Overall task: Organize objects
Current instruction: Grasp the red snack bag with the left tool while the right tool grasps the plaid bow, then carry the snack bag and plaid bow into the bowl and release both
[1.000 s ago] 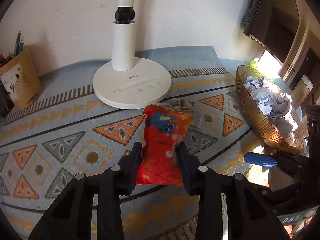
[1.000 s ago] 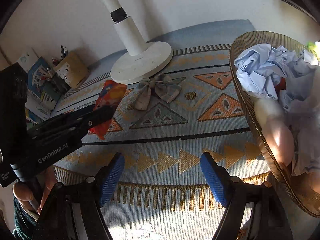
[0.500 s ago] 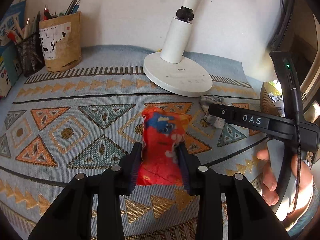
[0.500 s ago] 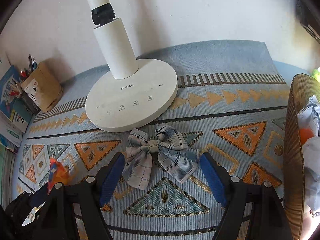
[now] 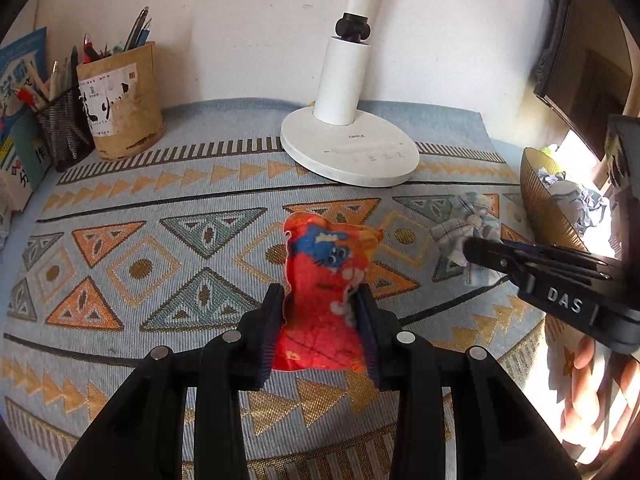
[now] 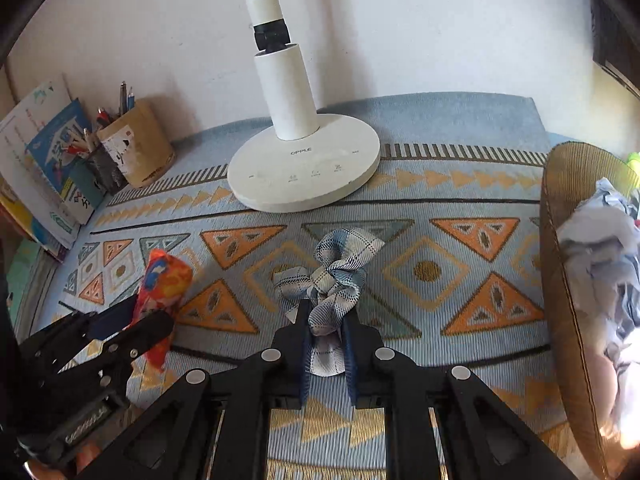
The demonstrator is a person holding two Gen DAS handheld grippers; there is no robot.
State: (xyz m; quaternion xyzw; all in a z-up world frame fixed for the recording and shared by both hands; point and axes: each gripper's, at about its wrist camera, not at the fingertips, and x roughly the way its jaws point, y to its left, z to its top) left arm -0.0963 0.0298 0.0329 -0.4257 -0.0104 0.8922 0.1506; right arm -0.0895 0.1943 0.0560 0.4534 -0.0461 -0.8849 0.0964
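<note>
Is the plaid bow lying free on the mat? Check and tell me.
No, the right gripper is shut on the plaid bow, bunched up between its blue pads.

Black hand-held gripper [image 5: 320, 320], blue pads, silver screws

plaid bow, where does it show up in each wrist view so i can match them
Left wrist view: the plaid bow lies right of centre, at the tip of the right gripper, which comes in from the right edge.
Right wrist view: the plaid bow is at centre, bunched and pinched in the right gripper.
Shared landmark: the white lamp base behind the bow in both.
</note>
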